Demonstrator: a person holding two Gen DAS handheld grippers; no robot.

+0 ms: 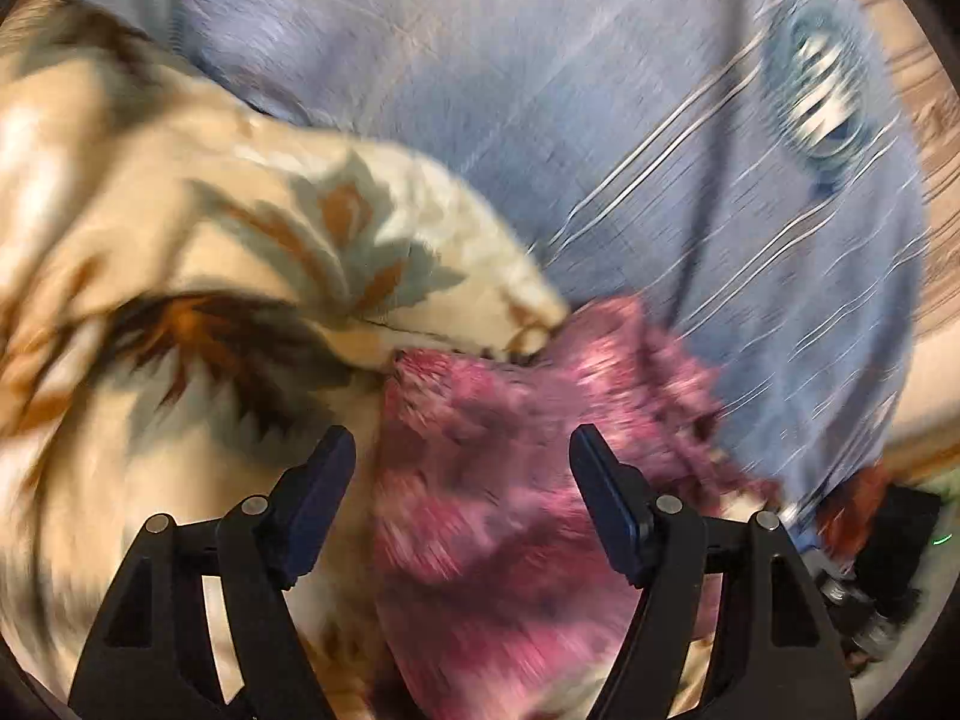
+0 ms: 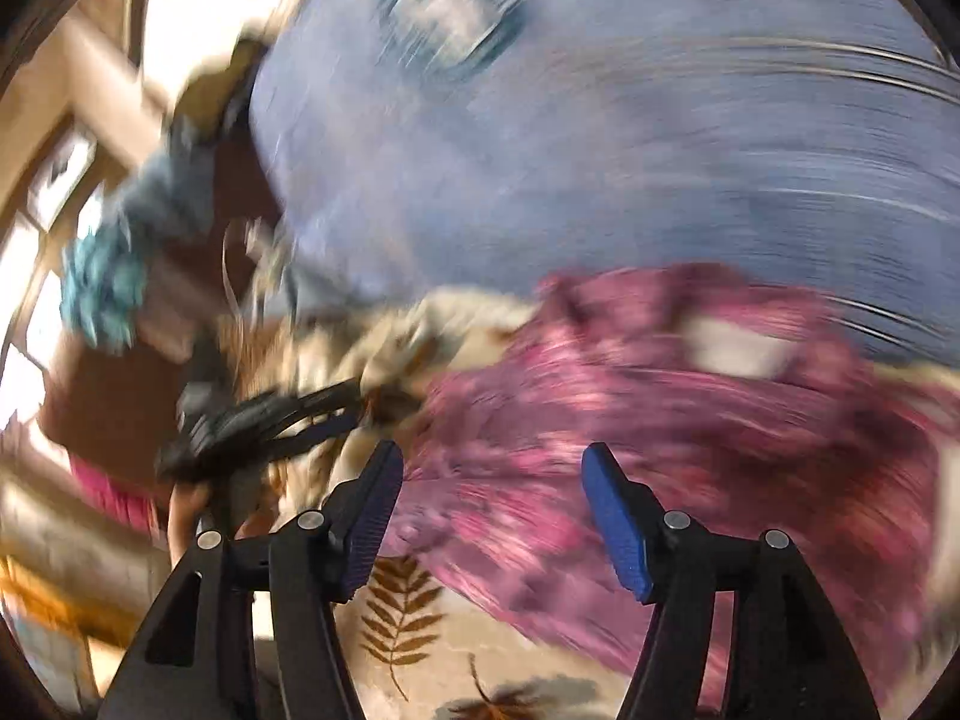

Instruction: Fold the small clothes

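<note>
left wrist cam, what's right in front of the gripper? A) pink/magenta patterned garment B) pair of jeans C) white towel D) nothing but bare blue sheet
A: the left gripper stands open over the pink/magenta garment, which lies on the cream leaf-print blanket beside the blue sheet.

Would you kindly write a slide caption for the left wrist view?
Left claw open above a pink patterned garment lying on a cream leaf-print blanket, blue sheet beyond.
</note>
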